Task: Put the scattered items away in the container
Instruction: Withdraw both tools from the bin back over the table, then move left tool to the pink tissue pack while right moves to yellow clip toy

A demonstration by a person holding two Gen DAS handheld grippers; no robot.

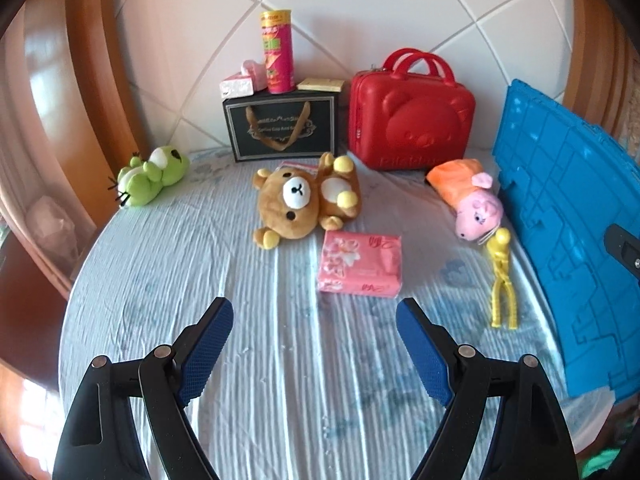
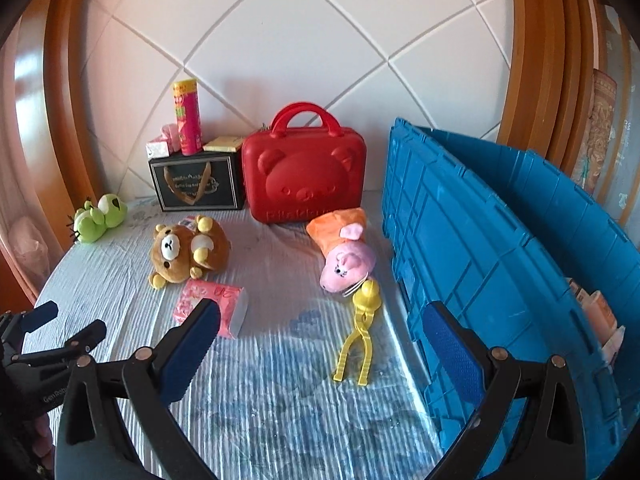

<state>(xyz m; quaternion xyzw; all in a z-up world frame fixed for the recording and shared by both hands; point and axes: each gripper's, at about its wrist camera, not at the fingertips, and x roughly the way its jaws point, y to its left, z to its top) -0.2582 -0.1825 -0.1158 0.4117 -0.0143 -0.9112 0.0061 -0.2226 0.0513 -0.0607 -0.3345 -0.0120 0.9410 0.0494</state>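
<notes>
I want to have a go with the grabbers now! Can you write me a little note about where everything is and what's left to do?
Left gripper: open, holding nothing, above the bed.
Right gripper: open, holding nothing.
Blue bin: on the right; some packets already lie inside.
Still out on the sheet: green frog, brown bear, pink tissue pack, pink pig, yellow clip toy.
Nothing is being picked up yet. The tissue pack is closest to the left gripper; the clip toy sits nearest the bin.
</notes>
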